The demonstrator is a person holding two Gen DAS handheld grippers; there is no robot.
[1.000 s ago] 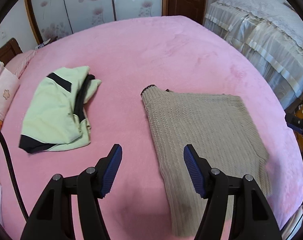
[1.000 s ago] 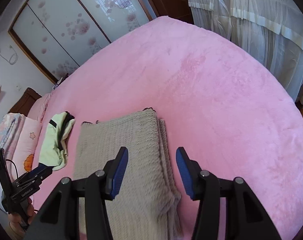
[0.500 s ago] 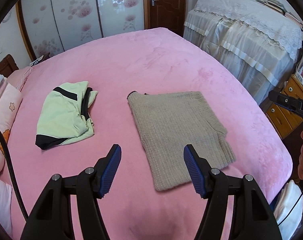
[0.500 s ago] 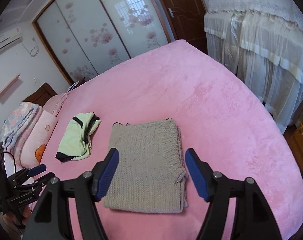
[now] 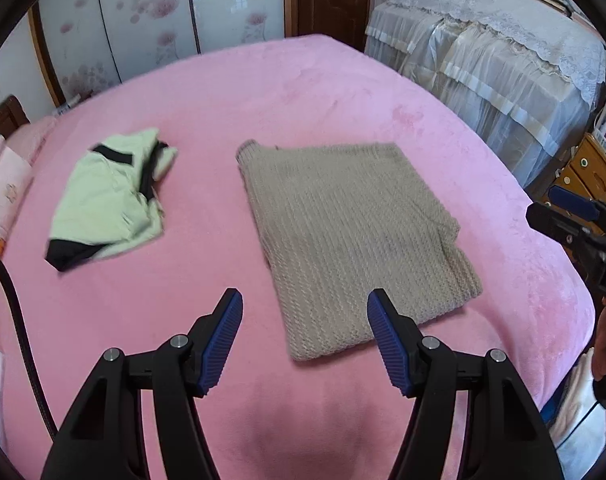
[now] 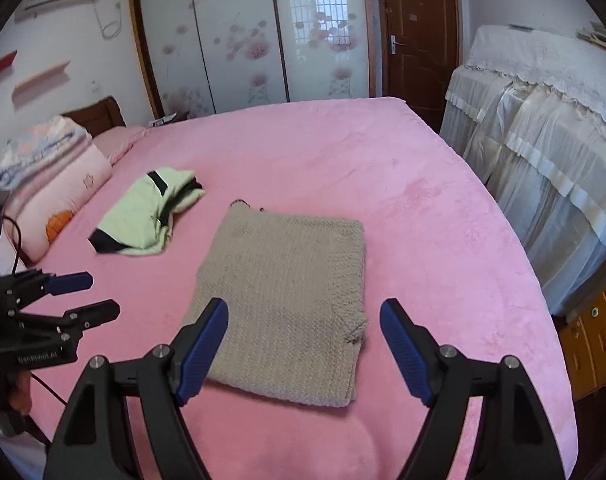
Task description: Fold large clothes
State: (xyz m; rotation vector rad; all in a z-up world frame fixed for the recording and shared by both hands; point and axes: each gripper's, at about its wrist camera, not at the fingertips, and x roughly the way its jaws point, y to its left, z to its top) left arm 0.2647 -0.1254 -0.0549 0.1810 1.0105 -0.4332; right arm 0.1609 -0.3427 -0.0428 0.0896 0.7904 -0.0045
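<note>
Sweater [image 5: 343,236] lies folded near our bed's [image 5: 303,88] foot edge. We hold the left gripper [image 5: 305,338] spread and empty; our right gripper's [image 6: 305,346] jaws are opening, nothing between them.

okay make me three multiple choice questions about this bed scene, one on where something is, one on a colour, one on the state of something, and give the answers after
1. Where does the green garment lie relative to the knit sweater in the right wrist view?
A. On top of it
B. To its left, apart from it
C. Under it

2. What colour is the bed cover?
A. Pink
B. Blue
C. White

3. What state is the knit sweater in?
A. Hanging from a claw
B. Spread out with sleeves wide
C. Folded into a flat rectangle on the bed

Answers:
1 B, pink cover shows between them.
2 A, the whole cover is pink.
3 C, it lies flat and squared; the left claw and right claw hold nothing.
</note>
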